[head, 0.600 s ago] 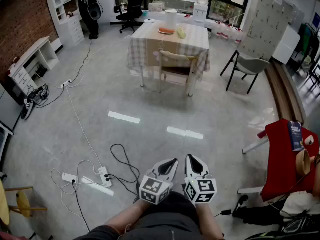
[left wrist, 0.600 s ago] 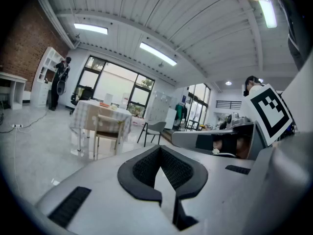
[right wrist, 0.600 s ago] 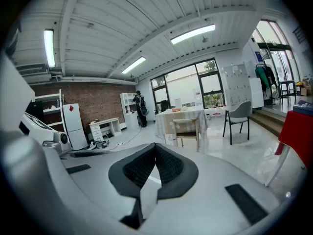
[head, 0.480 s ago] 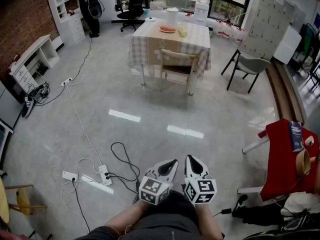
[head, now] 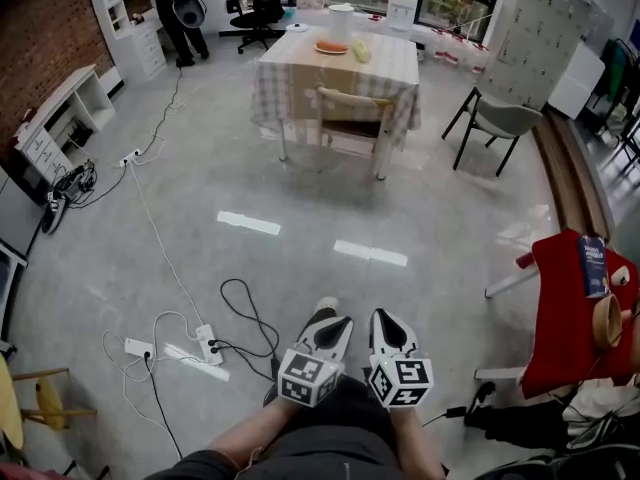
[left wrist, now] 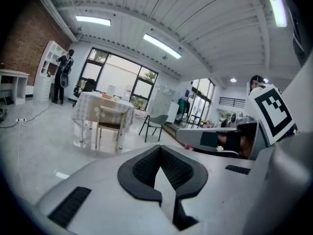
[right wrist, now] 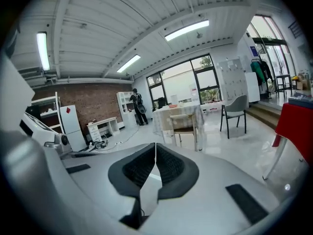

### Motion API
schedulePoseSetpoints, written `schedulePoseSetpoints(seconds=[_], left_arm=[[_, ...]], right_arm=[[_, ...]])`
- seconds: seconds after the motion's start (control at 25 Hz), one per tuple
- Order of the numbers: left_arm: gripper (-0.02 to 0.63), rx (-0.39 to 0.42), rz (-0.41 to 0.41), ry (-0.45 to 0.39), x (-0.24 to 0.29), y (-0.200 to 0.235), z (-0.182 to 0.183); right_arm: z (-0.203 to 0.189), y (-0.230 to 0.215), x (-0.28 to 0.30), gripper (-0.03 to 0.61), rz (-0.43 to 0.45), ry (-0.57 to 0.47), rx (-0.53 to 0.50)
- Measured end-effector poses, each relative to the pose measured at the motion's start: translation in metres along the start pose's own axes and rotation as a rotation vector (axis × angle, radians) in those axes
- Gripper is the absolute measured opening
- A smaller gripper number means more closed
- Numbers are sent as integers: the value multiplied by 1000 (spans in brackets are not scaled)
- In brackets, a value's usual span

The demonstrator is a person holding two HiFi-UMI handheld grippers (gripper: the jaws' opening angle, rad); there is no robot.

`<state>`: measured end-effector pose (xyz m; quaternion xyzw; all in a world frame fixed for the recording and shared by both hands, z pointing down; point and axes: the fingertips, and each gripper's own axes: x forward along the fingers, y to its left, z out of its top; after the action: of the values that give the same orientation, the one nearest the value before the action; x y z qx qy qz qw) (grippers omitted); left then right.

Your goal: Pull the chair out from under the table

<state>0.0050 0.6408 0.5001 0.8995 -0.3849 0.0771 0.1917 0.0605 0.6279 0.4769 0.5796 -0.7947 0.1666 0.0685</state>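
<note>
Chair [head: 351, 120]: pale curved back, dark seat, tucked under checked-cloth table [head: 290, 68]. Open floor [head: 400, 208] in front; cables [head: 235, 313] left. Left gripper [head: 330, 318] and right gripper [head: 386, 323]: jaws closed, empty.

The chair [head: 351, 118] stands upright at the near side of the table [head: 300, 68], far across the room at the top of the head view. It has a pale wooden frame with a curved top rail, an open back and a dark brown seat. Its back faces the camera and its seat is tucked under the table edge, so the front of the seat is hidden beneath the hanging cloth [head: 282, 103]. All the chair legs that show rest on the glossy grey floor [head: 300, 228]. The table is square, on light legs, and covered by a pale checked cloth that hangs down on every visible side. The chair sits slightly right of the middle of the table's near edge.
</note>
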Motion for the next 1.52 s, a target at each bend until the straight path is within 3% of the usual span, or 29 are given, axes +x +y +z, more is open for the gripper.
schedulePoseSetpoints(seconds=[0.12,0.28,0.56,1.12,1.52], left_arm=[[9,-2,10,4,12,6,3],[9,-12,14,19,28,15,6],[9,-15,11,67,66,38,22],[9,-7,4,72,150,113,90],[9,11,-37,73,198,161,132]], right_arm=[[3,-2,5,12,10,-15,-38],[14,-9,17,12,33,-45,-6],[30,-26,59,12,63,-6,-1],[90,-57,177,12,110,4,13],[126,-74,248,12,79,-4,54]])
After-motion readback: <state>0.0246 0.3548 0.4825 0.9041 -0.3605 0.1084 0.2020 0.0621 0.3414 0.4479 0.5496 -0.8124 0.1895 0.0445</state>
